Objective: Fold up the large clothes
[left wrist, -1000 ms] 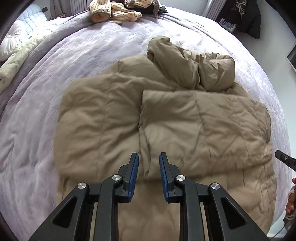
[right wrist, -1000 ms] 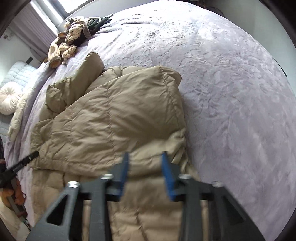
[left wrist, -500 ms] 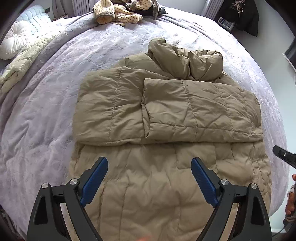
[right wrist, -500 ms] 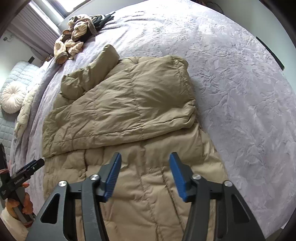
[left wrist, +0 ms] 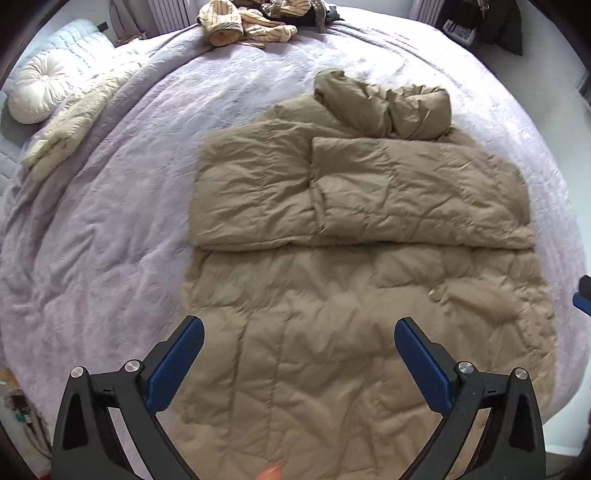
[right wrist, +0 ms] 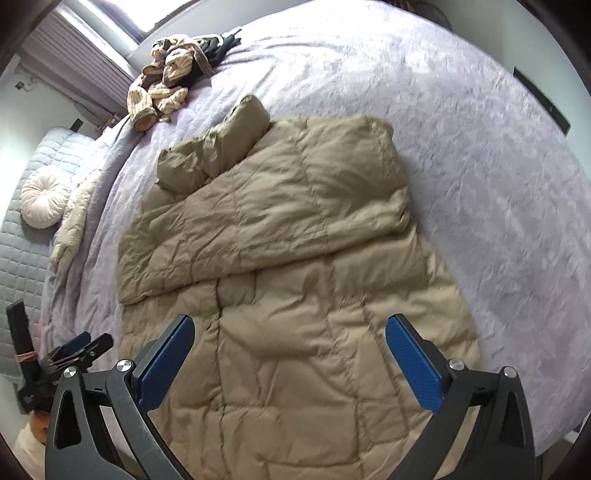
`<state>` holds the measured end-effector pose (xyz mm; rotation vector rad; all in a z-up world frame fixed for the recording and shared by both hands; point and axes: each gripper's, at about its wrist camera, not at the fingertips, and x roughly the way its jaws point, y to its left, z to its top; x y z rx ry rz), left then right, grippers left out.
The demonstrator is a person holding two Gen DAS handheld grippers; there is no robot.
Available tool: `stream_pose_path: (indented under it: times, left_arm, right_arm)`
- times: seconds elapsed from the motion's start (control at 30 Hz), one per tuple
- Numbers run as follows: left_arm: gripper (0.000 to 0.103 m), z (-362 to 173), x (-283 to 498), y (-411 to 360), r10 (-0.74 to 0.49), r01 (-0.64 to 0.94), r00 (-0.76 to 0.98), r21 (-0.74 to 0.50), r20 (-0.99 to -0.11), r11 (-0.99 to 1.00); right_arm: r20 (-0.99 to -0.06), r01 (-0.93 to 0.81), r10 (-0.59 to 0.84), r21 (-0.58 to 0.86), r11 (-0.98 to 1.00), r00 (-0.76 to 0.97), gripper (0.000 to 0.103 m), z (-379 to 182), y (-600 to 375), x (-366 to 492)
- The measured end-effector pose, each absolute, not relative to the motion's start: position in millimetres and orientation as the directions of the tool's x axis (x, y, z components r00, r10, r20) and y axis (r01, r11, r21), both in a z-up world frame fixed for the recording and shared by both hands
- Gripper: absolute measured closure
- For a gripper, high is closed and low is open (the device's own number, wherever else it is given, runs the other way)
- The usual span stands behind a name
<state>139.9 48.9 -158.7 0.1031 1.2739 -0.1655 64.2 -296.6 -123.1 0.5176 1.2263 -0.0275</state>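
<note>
A large tan quilted down coat [left wrist: 354,280] lies flat on the lilac bedspread [left wrist: 110,236], both sleeves folded across its upper half and the hood bunched at the far end. It also shows in the right wrist view [right wrist: 295,280]. My left gripper [left wrist: 299,332] is wide open and empty above the coat's near lower part. My right gripper [right wrist: 290,328] is wide open and empty above the same lower part. The left gripper's tip [right wrist: 79,345] shows at the left edge of the right wrist view.
A pile of striped beige and dark clothes [left wrist: 255,22] lies at the far end of the bed. A round white cushion [left wrist: 37,96] and a cream blanket [left wrist: 70,125] sit far left. The bed's edge drops off near right [right wrist: 554,428].
Both grippers have opened from nearly shut to wide open and pulled back toward the coat's hem. The folded sleeves stay lying across the coat.
</note>
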Motion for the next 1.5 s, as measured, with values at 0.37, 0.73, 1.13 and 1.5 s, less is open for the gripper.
stream_pose_path:
  times: [0.37,0.73,1.13,1.5]
  left_arm:
    - [0.0,-172,109,73,-0.116,0.164,0.171,-0.088,-0.978,0.983]
    - [0.0,-200,69,139,-0.189,0.061,0.055,-0.186,-0.98,0.981]
    - [0.0,-252,7,214,-0.363,-0.191,-0.098,-0.34,-0.927,0.921]
    - [0.0,-291,-27,204,-0.559,-0.336,-0.162,-0.487,-0.813,0.806]
  right_arm:
    - [-0.883,0.371,0.383,0.464,0.804,0.272,0.0,-139,-290,33]
    - [-0.841,0.496,0.492,0.533,0.686,0.223,0.0,-168,-298,-5]
    - [-0.719,0.704,0.633,0.606,0.37,0.286,0.0,-217,-350,-110]
    - [-0.688,0.791,0.634,0.582,0.189,0.354,0.0,-263,-361,-151]
